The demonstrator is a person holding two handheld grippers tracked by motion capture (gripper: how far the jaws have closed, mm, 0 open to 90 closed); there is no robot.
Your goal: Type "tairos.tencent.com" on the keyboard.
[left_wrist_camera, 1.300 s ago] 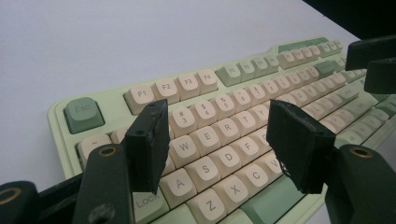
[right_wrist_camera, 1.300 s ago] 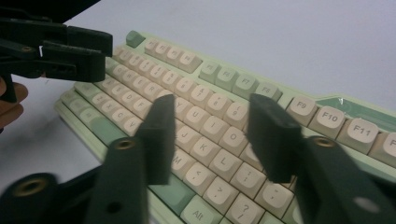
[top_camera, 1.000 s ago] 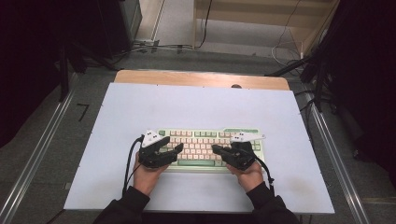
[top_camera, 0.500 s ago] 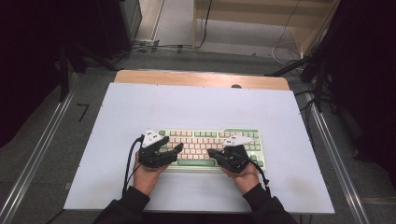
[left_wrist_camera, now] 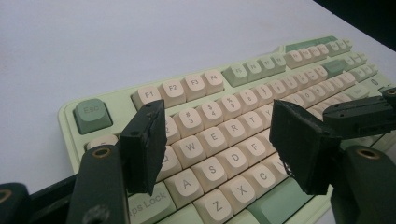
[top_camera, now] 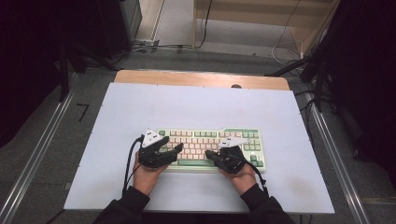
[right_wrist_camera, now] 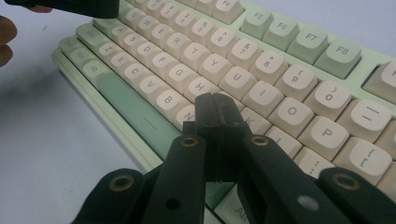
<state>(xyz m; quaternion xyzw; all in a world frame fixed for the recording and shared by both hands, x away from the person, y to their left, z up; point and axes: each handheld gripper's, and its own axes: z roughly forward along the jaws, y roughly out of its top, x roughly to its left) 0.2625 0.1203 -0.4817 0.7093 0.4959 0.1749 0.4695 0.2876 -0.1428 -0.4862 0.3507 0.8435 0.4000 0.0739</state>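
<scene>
Pale-green keyboard (top_camera: 210, 147) with cream keys, near edge of white counter (top_camera: 196, 107); 2 tools over it. Left gripper view: left tool (left_wrist_camera: 219, 144), jaws spread above the Q-A-Z keys. Right gripper view: right tool (right_wrist_camera: 218, 109), jaws pressed together, over the N-M keys.

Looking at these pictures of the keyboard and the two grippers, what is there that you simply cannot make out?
- High view: legends on the keyboard are too small to read.
- Right gripper view: the key under the shut right gripper is covered by its jaws, so contact is unclear.
- Left gripper view: the open left gripper hides several keys, and the keyboard's right end is blurred.
</scene>
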